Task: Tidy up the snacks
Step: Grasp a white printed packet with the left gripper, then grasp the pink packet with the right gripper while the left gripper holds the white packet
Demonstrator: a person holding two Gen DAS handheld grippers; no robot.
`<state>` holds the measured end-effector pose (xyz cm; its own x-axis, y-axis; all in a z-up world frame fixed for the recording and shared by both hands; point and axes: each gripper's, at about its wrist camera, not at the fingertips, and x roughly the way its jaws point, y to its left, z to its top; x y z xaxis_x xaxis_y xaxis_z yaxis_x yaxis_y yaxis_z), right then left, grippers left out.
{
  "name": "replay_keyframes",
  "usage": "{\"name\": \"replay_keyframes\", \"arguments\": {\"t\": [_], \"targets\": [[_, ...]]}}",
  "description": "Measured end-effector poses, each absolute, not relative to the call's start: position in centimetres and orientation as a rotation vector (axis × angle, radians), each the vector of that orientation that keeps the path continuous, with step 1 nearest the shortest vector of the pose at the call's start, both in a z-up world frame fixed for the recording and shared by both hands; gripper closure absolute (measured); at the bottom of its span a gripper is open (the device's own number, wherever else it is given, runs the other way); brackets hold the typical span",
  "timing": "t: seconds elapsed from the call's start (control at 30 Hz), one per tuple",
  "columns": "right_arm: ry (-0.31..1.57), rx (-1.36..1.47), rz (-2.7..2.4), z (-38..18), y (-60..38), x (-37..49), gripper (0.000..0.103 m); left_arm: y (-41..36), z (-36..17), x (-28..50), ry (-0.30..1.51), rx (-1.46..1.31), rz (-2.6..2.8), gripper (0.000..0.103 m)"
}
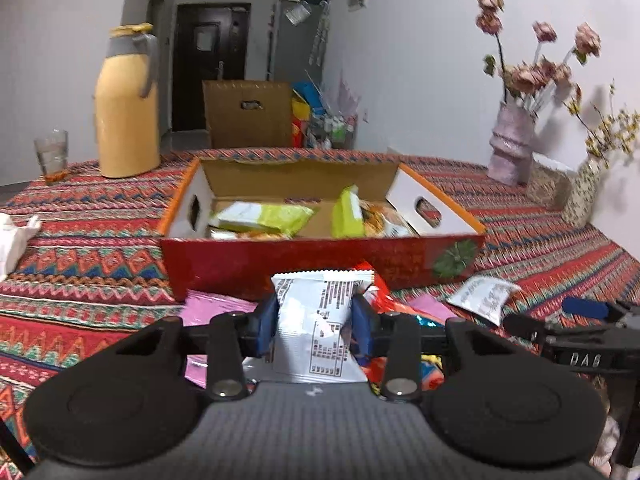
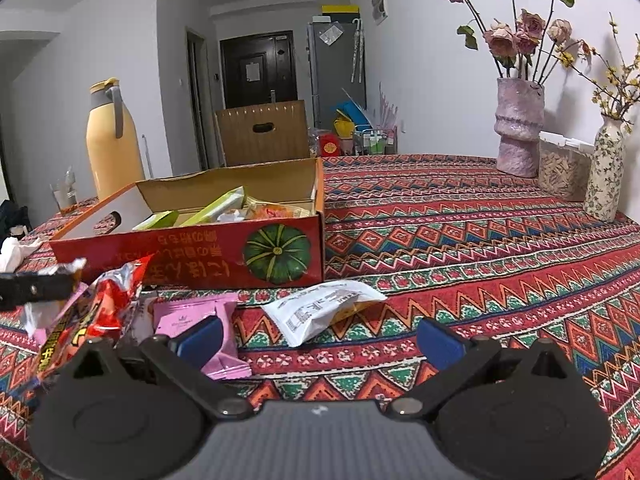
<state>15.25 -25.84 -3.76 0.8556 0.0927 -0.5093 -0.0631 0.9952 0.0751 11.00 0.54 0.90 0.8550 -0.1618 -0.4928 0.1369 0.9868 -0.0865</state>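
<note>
My left gripper [image 1: 316, 320] is shut on a white snack packet [image 1: 314, 328] with black print, both blue pads pressing its sides. Directly behind it stands an open red cardboard box [image 1: 280, 264] holding green and orange snack packets [image 1: 264, 218]. Under and beside the held packet lie pink packets [image 1: 212, 308] and a red one [image 1: 380, 300]. My right gripper [image 2: 320, 340] stands open low over the tablecloth, nothing between its fingers. Just ahead of it lies another white packet [image 2: 320, 308]. A pink packet [image 2: 192, 316] and a red packet [image 2: 96, 312] lie to its left, in front of the box [image 2: 192, 256].
A yellow thermos jug [image 1: 124, 108] and a glass [image 1: 52, 152] stand at the back left. A pink vase with dried roses [image 2: 518, 128], a clear container [image 2: 562, 168] and a floral vase [image 2: 606, 172] line the right wall. White tissue [image 1: 16, 236] lies at the left edge. The patterned cloth [image 2: 480, 260] stretches to the right.
</note>
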Motion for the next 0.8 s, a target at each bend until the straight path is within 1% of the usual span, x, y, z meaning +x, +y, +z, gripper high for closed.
{"name": "replay_keyframes", "arguments": {"t": [0.23, 0.37, 0.6, 0.73, 0.8], "targets": [[0.582, -0.014, 0.181, -4.5, -23.1, 16.5, 0.000, 2.3, 1.8, 10.2, 0.486, -0.067, -0.087, 0.063], [0.632, -0.013, 0.260, -4.8, -21.8, 17.7, 0.000, 3.0, 1.6, 9.9, 0.486, -0.074, -0.068, 0.063], [0.656, -0.066, 0.301, -4.7, -19.5, 19.3, 0.000, 3.4, 1.2, 9.8, 0.491, -0.084, -0.059, 0.063], [0.671, -0.101, 0.322, -5.0, -18.3, 19.8, 0.002, 3.7, 1.0, 9.7, 0.493, -0.090, -0.058, 0.063], [0.672, -0.120, 0.326, -5.1, -17.8, 19.9, 0.005, 3.7, 0.9, 9.7, 0.493, -0.094, -0.058, 0.063]]}}
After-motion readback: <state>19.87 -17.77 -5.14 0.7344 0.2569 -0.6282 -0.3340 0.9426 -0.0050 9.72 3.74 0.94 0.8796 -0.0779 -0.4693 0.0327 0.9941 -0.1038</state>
